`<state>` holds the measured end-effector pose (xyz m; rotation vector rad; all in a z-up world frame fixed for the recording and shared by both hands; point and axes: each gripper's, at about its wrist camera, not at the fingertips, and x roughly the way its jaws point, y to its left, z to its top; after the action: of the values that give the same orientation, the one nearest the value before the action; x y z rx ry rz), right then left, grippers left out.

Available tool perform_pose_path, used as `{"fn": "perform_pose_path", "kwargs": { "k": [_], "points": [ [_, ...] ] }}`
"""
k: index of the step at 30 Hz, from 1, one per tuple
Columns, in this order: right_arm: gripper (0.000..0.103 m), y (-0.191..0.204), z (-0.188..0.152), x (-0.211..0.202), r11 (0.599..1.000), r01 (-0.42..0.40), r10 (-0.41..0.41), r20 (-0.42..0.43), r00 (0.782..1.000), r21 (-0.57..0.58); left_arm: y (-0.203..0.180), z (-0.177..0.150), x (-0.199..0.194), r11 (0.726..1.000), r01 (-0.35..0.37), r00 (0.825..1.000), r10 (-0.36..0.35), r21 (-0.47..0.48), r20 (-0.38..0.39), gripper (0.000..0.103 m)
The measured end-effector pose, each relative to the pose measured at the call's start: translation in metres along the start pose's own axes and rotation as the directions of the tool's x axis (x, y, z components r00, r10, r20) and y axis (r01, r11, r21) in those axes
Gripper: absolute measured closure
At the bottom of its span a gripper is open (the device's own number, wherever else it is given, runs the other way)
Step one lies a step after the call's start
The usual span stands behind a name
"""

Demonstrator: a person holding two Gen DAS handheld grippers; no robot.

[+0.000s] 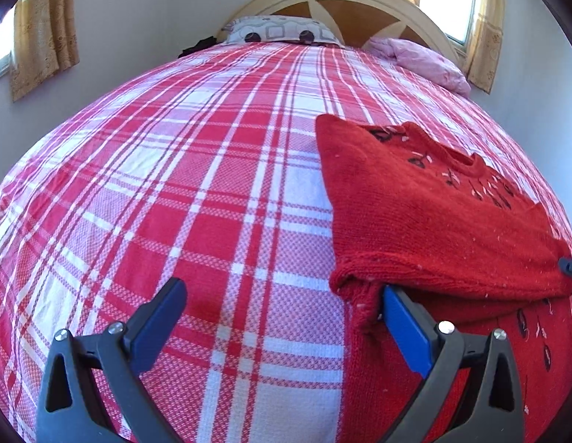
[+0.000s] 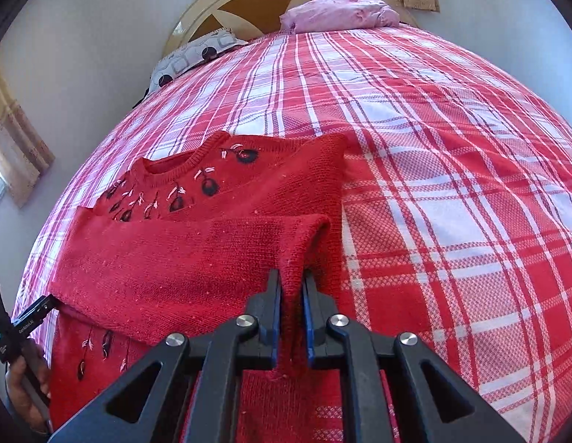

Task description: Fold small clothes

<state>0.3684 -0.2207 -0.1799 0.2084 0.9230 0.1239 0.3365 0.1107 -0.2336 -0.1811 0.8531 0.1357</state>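
In the left wrist view your left gripper (image 1: pixel 282 317) stood wide open and empty beside the red sweater (image 1: pixel 433 221) on the bed (image 1: pixel 175 184), and in the right wrist view your right gripper (image 2: pixel 292 295) pinched its folded-over sleeve (image 2: pixel 197 258), so most folding remained.

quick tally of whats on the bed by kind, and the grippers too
red sweater: 1
pillows: 2, patterned pillow and pink pillow
plaid bedspread: 1
grippers: 2, left gripper open, right gripper shut on the sweater
total: 6
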Motion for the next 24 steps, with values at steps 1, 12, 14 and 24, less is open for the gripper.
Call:
{"fn": "perform_pose_path", "kwargs": {
  "k": [1, 12, 14, 24],
  "points": [
    [0.087, -0.001, 0.001, -0.001, 1.0, 0.002, -0.002, -0.005, 1.0, 0.005, 0.003, 0.0, 0.001, 1.0, 0.006, 1.0, -0.006, -0.012, -0.007, 0.0],
    [0.074, 0.033, 0.004, -0.054, 0.991, 0.045, -0.029, 0.128, 0.991, -0.126, 0.01, -0.007, -0.017, 0.998, 0.018, 0.999, -0.017, -0.057, 0.031, 0.0],
    [0.074, 0.05, 0.002, -0.048, 0.982, -0.019, 0.036, 0.088, 0.996, -0.187, 0.021, -0.009, -0.018, 0.993, -0.018, 1.0, 0.02, -0.12, 0.022, 0.0],
    [0.074, 0.054, -0.008, -0.018, 0.982, -0.004, 0.011, 0.033, 0.999, -0.189, 0.015, 0.004, -0.037, 0.988, 0.02, 0.996, -0.007, -0.152, 0.084, 0.0]
  ]
}}
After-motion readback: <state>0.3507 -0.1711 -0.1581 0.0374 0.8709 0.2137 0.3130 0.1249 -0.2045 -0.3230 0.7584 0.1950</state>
